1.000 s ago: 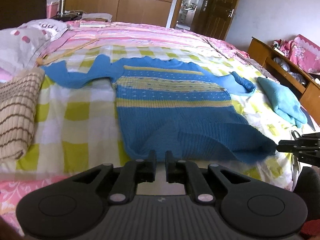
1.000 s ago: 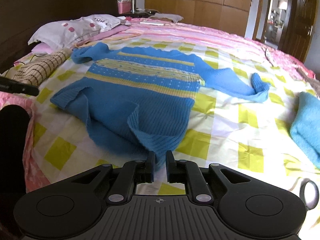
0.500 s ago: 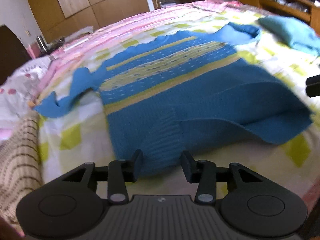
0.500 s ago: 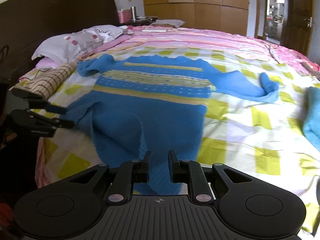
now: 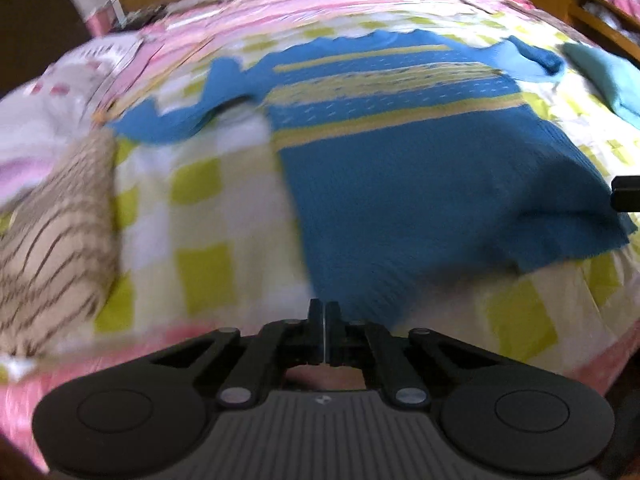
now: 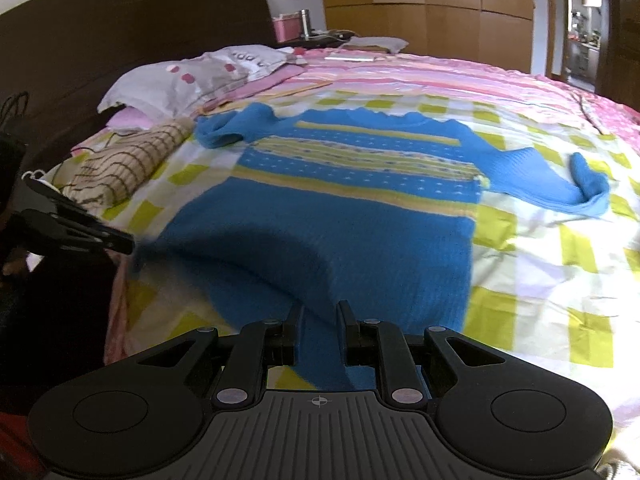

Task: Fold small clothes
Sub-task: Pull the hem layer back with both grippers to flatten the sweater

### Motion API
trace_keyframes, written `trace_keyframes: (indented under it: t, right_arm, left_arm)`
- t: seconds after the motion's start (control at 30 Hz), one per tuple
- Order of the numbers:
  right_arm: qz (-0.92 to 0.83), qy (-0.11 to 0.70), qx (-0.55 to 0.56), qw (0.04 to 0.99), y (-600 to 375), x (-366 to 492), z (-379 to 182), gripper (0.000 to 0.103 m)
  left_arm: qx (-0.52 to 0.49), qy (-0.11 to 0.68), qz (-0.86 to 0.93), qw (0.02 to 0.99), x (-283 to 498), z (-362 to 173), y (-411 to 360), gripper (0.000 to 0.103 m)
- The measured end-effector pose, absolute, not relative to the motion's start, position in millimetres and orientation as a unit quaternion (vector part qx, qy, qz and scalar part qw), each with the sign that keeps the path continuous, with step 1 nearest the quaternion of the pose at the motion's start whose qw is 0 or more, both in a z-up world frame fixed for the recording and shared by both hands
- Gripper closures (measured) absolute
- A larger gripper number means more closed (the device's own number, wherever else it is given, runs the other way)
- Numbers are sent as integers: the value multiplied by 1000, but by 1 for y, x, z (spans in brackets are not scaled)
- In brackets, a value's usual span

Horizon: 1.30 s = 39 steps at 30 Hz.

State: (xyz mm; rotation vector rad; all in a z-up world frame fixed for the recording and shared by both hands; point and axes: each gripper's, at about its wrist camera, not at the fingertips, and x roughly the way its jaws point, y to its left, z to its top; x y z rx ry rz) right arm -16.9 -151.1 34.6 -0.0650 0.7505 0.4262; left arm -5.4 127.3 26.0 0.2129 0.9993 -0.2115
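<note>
A blue sweater (image 5: 432, 184) with yellow stripes lies spread on the checked bed cover, both sleeves out to the sides; it also shows in the right wrist view (image 6: 352, 216). My left gripper (image 5: 323, 312) is shut at the sweater's near left hem corner; whether cloth is pinched between its fingers is hidden. It shows at the left of the right wrist view (image 6: 120, 240). My right gripper (image 6: 319, 320) is a little open with the sweater's near hem lying between its fingers. Its tip shows at the right edge of the left wrist view (image 5: 626, 196).
A beige striped folded garment (image 5: 48, 240) lies left of the sweater. A light blue folded cloth (image 5: 604, 76) lies at the right. Pillows (image 6: 192, 76) and a dark headboard (image 6: 120, 20) are at the far left. A wooden shelf (image 5: 592, 4) stands beyond the bed's right side.
My left gripper opened, then closed at the left hem corner. My right gripper opened slightly around the hem. The near hem has been pulled flatter and wider.
</note>
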Motion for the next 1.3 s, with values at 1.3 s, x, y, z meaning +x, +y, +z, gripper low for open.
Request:
trace_keyframes:
  t: [1.3]
  right_arm:
    - [84, 431, 28, 898, -199, -5, -9, 85]
  left_arm:
    - [23, 490, -174, 854, 27, -1, 59, 91]
